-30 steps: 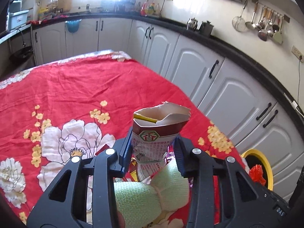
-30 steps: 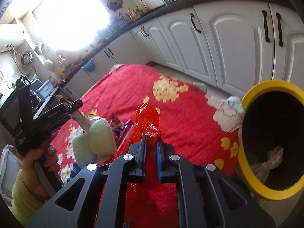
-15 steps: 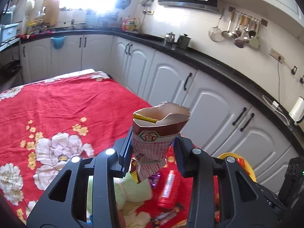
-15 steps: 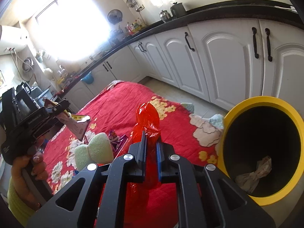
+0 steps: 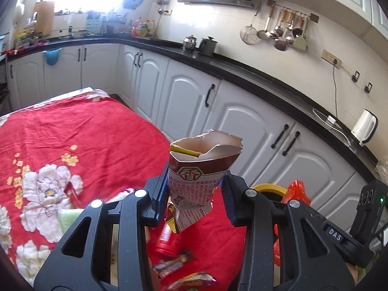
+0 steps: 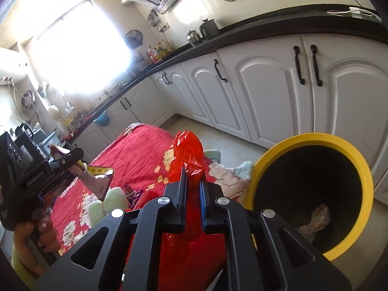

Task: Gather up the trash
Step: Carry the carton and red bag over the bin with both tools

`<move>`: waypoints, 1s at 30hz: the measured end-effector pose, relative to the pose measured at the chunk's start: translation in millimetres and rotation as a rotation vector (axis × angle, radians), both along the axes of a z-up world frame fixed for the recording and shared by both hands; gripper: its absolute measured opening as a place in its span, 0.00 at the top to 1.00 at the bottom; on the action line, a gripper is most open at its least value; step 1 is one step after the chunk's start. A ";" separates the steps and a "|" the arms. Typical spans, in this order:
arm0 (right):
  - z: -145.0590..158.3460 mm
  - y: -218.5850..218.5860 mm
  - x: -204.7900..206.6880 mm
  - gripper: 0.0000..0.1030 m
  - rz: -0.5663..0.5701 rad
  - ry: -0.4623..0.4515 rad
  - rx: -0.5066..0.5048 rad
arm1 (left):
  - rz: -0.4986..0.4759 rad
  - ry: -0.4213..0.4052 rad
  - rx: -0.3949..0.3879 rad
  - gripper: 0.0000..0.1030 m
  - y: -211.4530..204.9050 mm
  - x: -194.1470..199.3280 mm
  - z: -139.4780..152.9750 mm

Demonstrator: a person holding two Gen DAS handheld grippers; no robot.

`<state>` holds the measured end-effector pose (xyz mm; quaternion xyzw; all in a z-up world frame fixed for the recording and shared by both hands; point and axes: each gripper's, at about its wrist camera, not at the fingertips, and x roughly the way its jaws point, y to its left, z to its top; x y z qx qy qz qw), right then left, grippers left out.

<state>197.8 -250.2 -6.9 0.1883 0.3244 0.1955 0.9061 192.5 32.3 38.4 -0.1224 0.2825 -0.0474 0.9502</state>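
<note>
Two grippers are raised above the red cloth (image 5: 97, 131). The left gripper (image 5: 194, 191) pinches a torn packet (image 5: 198, 172). The right gripper (image 6: 192, 181) clamps a red bag (image 6: 188, 152), the yellow bin (image 6: 363, 177) to its right.

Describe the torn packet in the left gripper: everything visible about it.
The packet is a thin, crinkly snack bag, dark red at the top, white below with small print and a green hexagon logo. Its top is torn open raggedly, showing a pale inside and a yellow strip. It stands upright, mouth up, pinched at mid-height by the left gripper, with a crumpled lower end hanging below the fingers. It is held in the air above the red cloth, touching nothing else.
</note>
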 end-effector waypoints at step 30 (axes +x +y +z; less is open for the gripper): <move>-11.1 -108.0 -2.0 0.92 -0.235 -0.041 -0.077 | -0.203 0.035 0.054 0.70 -122.1 11.1 -24.0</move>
